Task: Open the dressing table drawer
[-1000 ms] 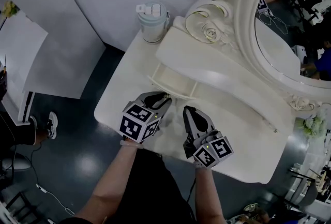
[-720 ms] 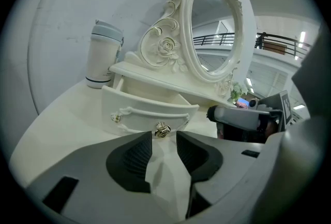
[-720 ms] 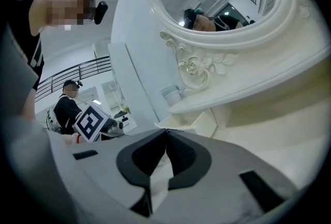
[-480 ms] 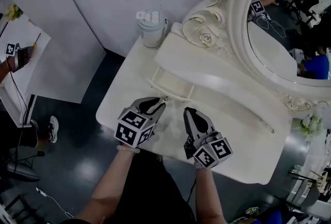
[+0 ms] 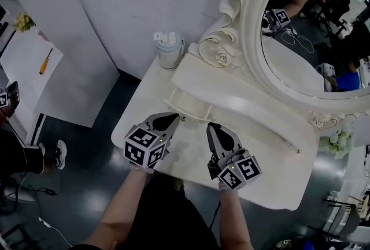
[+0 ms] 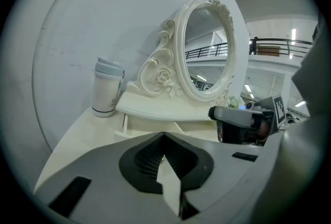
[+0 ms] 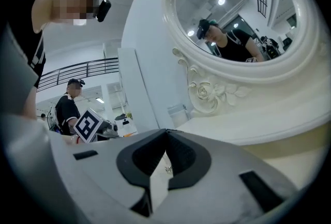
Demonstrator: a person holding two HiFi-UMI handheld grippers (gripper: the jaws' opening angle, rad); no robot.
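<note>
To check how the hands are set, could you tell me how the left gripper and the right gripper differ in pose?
The grey left gripper slants rightward in the head view, tips near the front of the open white drawer; the grey right gripper points nearly straight ahead, tips by that drawer's right front corner. The left gripper's jaws have just closed; both are shut with nothing between them.

no legible text, labels or numbers

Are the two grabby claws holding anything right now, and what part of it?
Nothing is held. The left gripper has jaws that have just been closing and meet with nothing between them; the right gripper is shut and empty too.
</note>
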